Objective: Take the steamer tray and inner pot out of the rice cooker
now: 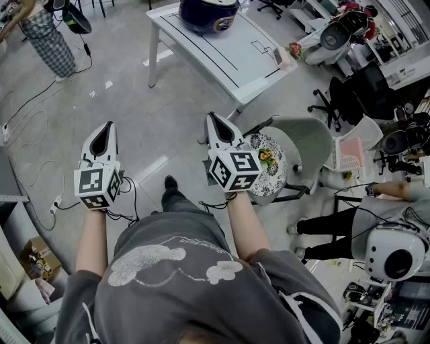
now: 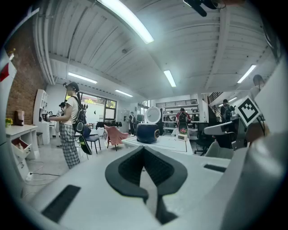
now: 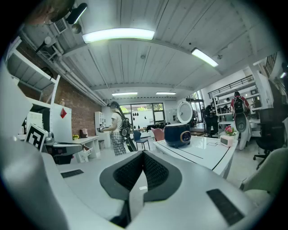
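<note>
A dark blue rice cooker (image 1: 208, 13) stands on the white table (image 1: 228, 60) at the top of the head view, well ahead of both grippers. In the left gripper view the rice cooker (image 2: 147, 132) has its white lid (image 2: 153, 115) raised; the right gripper view shows the rice cooker (image 3: 177, 134) the same way. The steamer tray and inner pot are hidden inside it. My left gripper (image 1: 106, 127) and right gripper (image 1: 213, 115) are held level over the floor, side by side. Both left gripper (image 2: 144, 148) and right gripper (image 3: 144, 153) are shut with nothing in them.
A grey chair (image 1: 302, 144) with a patterned cushion (image 1: 269, 161) stands just right of my right gripper. A person in checked trousers (image 1: 50, 37) stands at the far left. Cables (image 1: 27, 168) trail over the floor at left. A small clock (image 1: 279, 57) sits at the table's near corner.
</note>
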Demonstrator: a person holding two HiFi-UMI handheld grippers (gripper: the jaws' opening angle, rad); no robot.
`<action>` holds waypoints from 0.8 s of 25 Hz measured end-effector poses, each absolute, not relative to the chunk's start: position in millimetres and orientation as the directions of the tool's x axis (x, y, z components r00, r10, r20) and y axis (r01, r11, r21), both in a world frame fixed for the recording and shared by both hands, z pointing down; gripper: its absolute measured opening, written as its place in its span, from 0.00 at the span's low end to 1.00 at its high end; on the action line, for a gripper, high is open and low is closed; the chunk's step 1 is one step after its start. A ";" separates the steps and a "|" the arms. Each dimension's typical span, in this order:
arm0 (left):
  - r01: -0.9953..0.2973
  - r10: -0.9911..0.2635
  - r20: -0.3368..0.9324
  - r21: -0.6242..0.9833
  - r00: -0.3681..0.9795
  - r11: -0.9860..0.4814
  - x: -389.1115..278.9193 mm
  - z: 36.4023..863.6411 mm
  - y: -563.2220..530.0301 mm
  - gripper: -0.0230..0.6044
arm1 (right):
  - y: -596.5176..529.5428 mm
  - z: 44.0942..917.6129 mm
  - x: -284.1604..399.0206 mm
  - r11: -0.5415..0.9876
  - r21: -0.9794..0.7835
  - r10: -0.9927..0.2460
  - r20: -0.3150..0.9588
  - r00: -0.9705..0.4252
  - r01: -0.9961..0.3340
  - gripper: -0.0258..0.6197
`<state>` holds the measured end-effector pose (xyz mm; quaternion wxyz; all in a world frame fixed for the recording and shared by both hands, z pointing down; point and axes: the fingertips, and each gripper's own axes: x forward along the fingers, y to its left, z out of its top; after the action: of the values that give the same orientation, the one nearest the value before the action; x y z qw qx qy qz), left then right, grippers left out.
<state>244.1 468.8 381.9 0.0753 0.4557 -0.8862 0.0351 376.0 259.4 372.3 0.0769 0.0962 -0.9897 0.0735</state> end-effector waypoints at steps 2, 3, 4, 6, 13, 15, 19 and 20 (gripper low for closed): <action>-0.814 -0.803 0.162 0.004 -0.573 0.581 246.0 381.5 470.6 0.05 | 263.7 372.5 377.3 0.972 -0.134 -0.171 0.167 -0.971 -0.194 0.08; -0.814 -0.804 0.162 0.004 -0.572 0.581 247.1 381.8 471.4 0.05 | 265.7 372.7 378.1 0.972 -0.134 -0.169 0.167 -0.971 -0.192 0.08; -0.815 -0.805 0.162 0.006 -0.571 0.579 248.4 382.5 472.2 0.05 | 267.4 372.9 379.1 0.973 -0.133 -0.167 0.168 -0.971 -0.191 0.08; -0.818 -0.807 0.168 0.014 -0.566 0.576 251.6 386.4 473.8 0.05 | 270.1 373.9 380.5 0.973 -0.128 -0.168 0.171 -0.971 -0.191 0.08; -0.787 -0.780 0.242 0.091 -0.577 0.610 256.4 413.6 492.1 0.05 | 278.2 388.9 379.8 0.974 -0.114 -0.170 0.195 -0.966 -0.195 0.08; -0.783 -0.775 0.262 0.097 -0.575 0.614 254.4 417.6 495.1 0.05 | 275.5 390.0 378.2 0.967 -0.147 -0.181 0.182 -0.966 -0.209 0.08; -0.795 -0.783 0.282 0.102 -0.554 0.598 245.3 418.6 494.9 0.05 | 269.2 387.2 369.7 0.953 -0.174 -0.223 0.157 -0.962 -0.249 0.08; -0.798 -0.788 0.281 0.103 -0.549 0.593 242.4 417.2 493.1 0.05 | 267.8 384.7 366.6 0.952 -0.173 -0.229 0.146 -0.962 -0.253 0.08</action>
<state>242.4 493.1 417.2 0.1502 0.4507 -0.8798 0.0182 366.6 267.8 384.7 0.0622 0.1223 -0.9859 0.0956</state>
